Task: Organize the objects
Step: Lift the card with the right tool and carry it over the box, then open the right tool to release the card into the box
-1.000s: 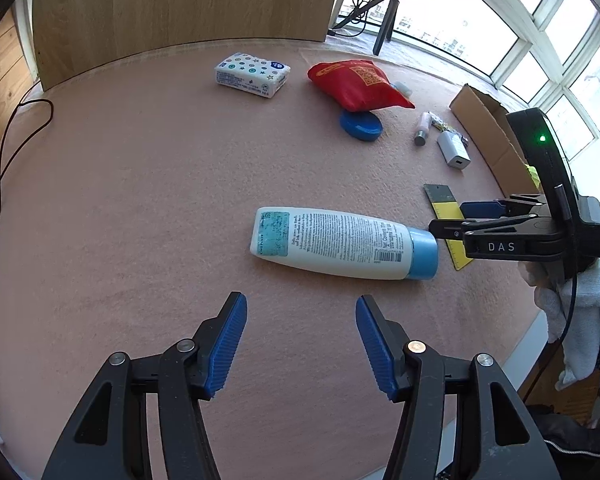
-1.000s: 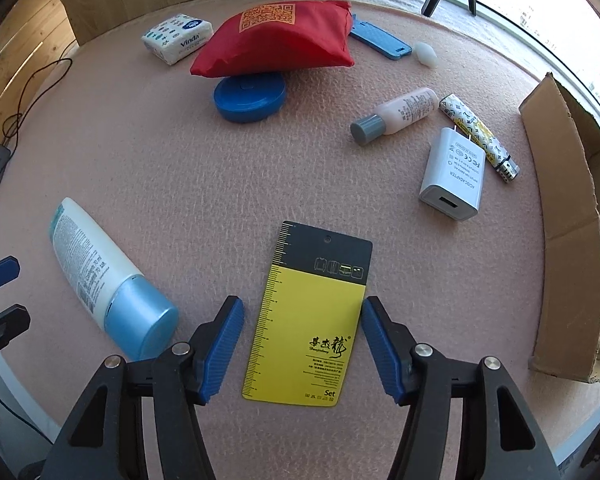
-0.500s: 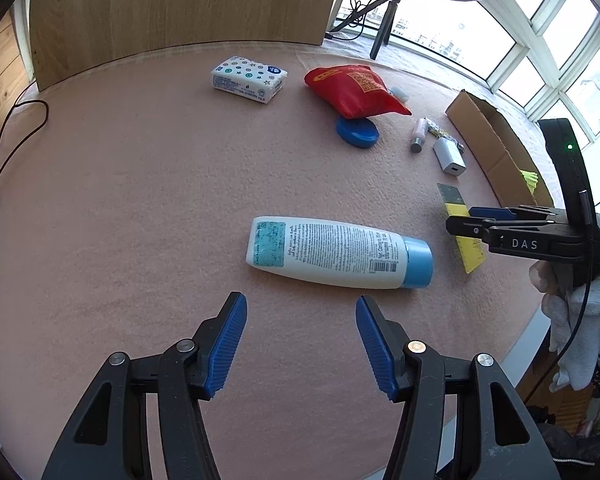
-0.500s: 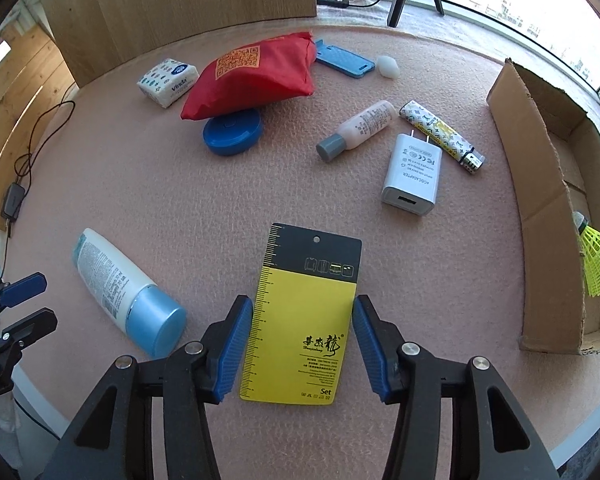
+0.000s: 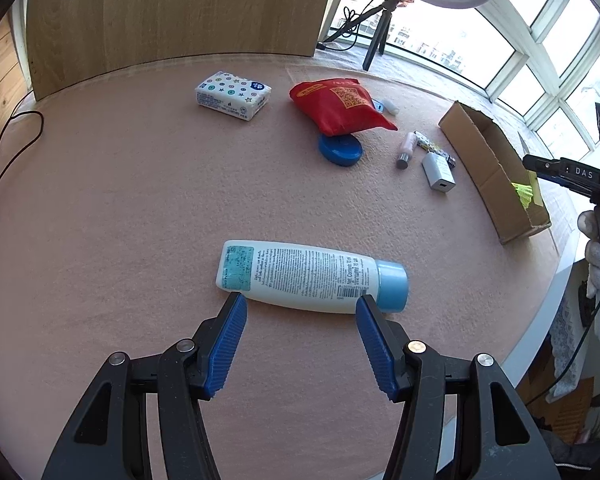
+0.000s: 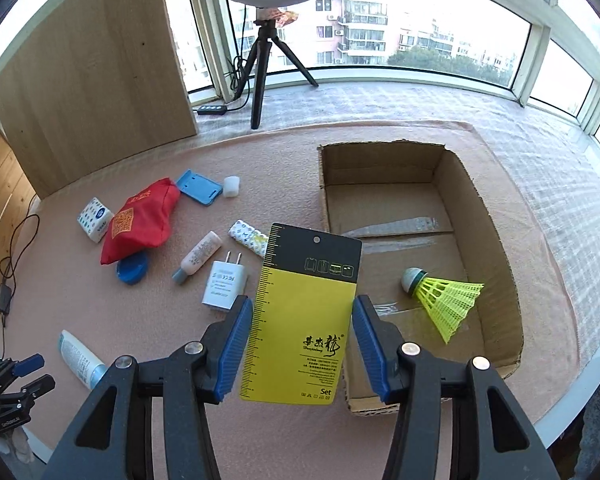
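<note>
My right gripper has lifted the yellow card off the tabletop, clamped, toward the cardboard box. Left gripper stays apart, nearer the lotion bottle.

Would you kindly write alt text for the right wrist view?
The right gripper holds a yellow-and-black card above the table, beside an open cardboard box containing a yellow shuttlecock. A red pouch, charger and small bottle lie on the pink mat to the left.
</note>
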The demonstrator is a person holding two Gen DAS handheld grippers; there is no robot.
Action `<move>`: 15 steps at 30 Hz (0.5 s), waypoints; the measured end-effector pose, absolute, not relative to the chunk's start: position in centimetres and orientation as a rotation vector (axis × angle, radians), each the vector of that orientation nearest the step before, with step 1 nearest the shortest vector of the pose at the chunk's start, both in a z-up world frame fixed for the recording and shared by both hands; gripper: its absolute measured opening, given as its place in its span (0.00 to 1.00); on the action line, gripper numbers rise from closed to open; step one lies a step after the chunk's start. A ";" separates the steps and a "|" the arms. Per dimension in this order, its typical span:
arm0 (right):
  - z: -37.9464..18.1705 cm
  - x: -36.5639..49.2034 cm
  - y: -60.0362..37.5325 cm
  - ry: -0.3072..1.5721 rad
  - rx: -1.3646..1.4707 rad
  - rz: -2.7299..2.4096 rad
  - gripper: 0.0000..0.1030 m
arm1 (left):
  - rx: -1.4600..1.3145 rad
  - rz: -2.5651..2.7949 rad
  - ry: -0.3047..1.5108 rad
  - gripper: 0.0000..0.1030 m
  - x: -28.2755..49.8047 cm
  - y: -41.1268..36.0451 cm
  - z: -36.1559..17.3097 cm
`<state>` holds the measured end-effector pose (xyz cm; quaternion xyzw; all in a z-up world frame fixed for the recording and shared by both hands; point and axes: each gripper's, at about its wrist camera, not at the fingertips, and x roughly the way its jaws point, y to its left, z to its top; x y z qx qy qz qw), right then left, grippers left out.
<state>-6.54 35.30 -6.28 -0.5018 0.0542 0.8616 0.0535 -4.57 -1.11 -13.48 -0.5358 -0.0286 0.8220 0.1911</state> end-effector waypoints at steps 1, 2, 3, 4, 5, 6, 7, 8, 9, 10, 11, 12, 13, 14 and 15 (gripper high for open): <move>-6.5 -6.7 36.2 0.173 -1.519 2.601 0.46 | -1.507 2.311 -0.082 0.59 -4.6 -1.0 -13.5; -6.5 -6.7 37.3 0.186 -1.512 2.593 0.46 | -1.509 2.313 -0.085 0.59 -4.5 -0.9 -13.4; -6.6 -6.7 38.0 0.191 -1.504 2.584 0.46 | -1.510 2.317 -0.089 0.59 -4.5 -0.9 -13.4; -6.7 -6.9 38.7 0.186 -1.497 2.570 0.46 | -1.511 2.320 -0.096 0.59 -4.5 -0.9 -13.4; -6.9 -7.0 39.4 0.185 -1.495 2.554 0.46 | -1.513 2.322 -0.103 0.59 -4.5 -0.9 -13.4; -7.1 -7.1 40.1 0.193 -1.496 2.543 0.46 | -1.517 2.323 -0.110 0.59 -4.5 -0.9 -13.4; -7.3 -7.2 40.7 0.206 -1.501 2.535 0.47 | -1.520 2.326 -0.114 0.59 -4.5 -0.9 -13.5; -7.5 -7.3 41.2 0.220 -1.508 2.528 0.47 | -1.522 2.328 -0.116 0.59 -4.5 -0.8 -13.5; -7.6 -7.4 41.7 0.238 -1.508 2.523 0.47 | -1.524 2.329 -0.116 0.59 -4.5 -0.7 -13.5; -7.7 -7.3 42.1 0.257 -1.504 2.521 0.47 | -1.524 2.330 -0.117 0.59 -4.4 -0.6 -13.5; -7.8 -7.4 42.4 0.272 -1.506 2.518 0.49 | -1.525 2.330 -0.120 0.59 -4.4 -0.5 -13.5; -7.9 -7.4 42.6 0.283 -1.510 2.517 0.51 | -1.526 2.329 -0.121 0.59 -4.4 -0.4 -13.5; -8.0 -7.4 42.9 0.295 -1.512 2.517 0.58 | -1.528 2.328 -0.121 0.59 -4.4 -0.3 -13.5; -8.0 -7.4 43.0 0.303 -1.512 2.516 0.61 | -1.529 2.328 -0.121 0.59 -4.3 -0.2 -13.5; -8.0 -7.4 43.2 0.305 -1.508 2.516 0.61 | -1.528 2.328 -0.120 0.59 -4.3 -0.1 -13.4</move>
